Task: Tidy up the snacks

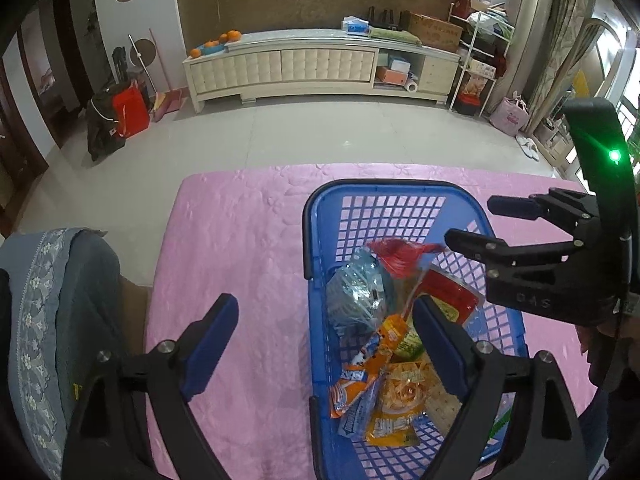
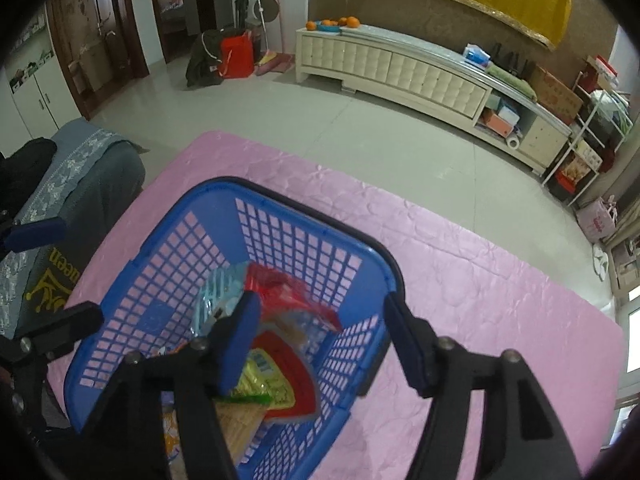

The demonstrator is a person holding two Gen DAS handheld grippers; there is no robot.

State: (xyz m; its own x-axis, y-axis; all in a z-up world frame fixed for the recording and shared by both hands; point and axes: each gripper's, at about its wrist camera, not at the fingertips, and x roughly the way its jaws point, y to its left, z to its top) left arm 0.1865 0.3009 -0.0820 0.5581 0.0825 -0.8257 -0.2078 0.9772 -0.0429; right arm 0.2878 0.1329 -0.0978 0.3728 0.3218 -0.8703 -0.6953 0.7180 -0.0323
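A blue plastic basket (image 1: pixel 316 320) (image 2: pixel 154 238) stands on the pink-covered table (image 1: pixel 240 240). In it lie a red-topped packet (image 1: pixel 396 256) (image 2: pixel 288 292), a clear blue bag (image 1: pixel 360 292) (image 2: pixel 218 292), orange packets (image 1: pixel 360 380) and a red-and-yellow packet (image 1: pixel 448 296) (image 2: pixel 280 380). My left gripper (image 1: pixel 326 344) (image 2: pixel 56 276) is open and straddles the basket's left wall. My right gripper (image 2: pixel 322 340) (image 1: pixel 472 220) is open above the basket's right side. The red-topped packet lies loose below its jaws, and neither pad presses on it.
A grey-blue flowered sofa cover (image 1: pixel 60 300) borders the table's left edge. Tiled floor lies past the far edge, with a long cream cabinet (image 1: pixel 320 64) against the back wall. A hand (image 1: pixel 612 360) holds the right gripper's handle.
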